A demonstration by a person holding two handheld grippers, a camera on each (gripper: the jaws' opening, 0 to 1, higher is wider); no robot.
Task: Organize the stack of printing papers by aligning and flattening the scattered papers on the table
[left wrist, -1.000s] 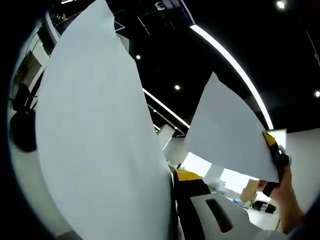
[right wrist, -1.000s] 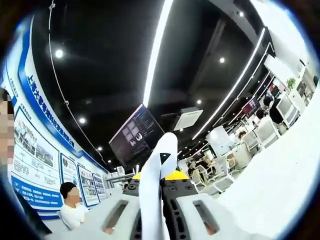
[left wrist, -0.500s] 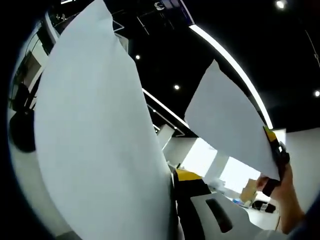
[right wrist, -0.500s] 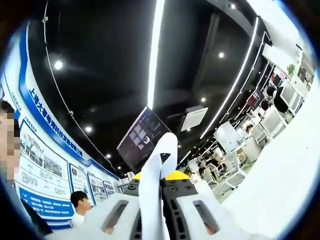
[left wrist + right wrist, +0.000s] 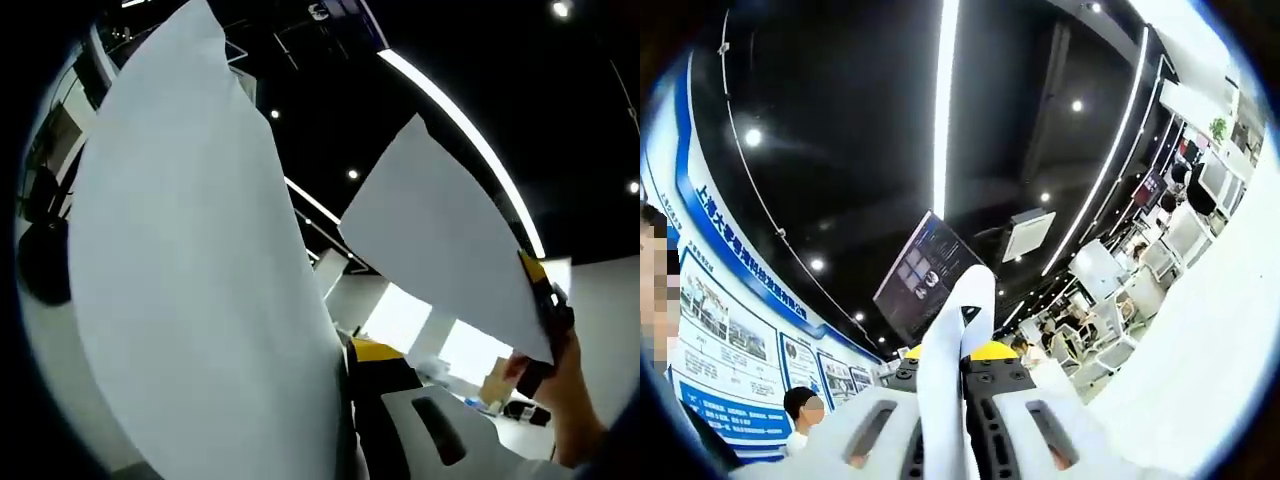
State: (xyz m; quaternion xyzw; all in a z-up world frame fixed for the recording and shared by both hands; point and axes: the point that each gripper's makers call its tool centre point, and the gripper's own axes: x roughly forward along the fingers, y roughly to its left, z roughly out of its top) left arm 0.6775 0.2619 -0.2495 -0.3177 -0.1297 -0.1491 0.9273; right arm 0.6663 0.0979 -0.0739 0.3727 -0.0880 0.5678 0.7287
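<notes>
Both views point up at a dark ceiling with strip lights. In the left gripper view a big white paper sheet stands nearly upright, long axis running bottom to top with its top corner aimed at the ceiling, plain and blank, slightly bowed; its lower edge goes down beside the left gripper, jaws pressed on it as far as can be seen (the contact itself is hidden behind the sheet). Further right in that view a second white sheet hangs in the air, tilted, one corner pointing up-left, pinched at its lower right corner by the right gripper held in a person's hand. In the right gripper view that sheet is seen edge-on, a thin white strip rising straight up between the closed jaws of the right gripper. Wall posters and a hanging screen behind.
</notes>
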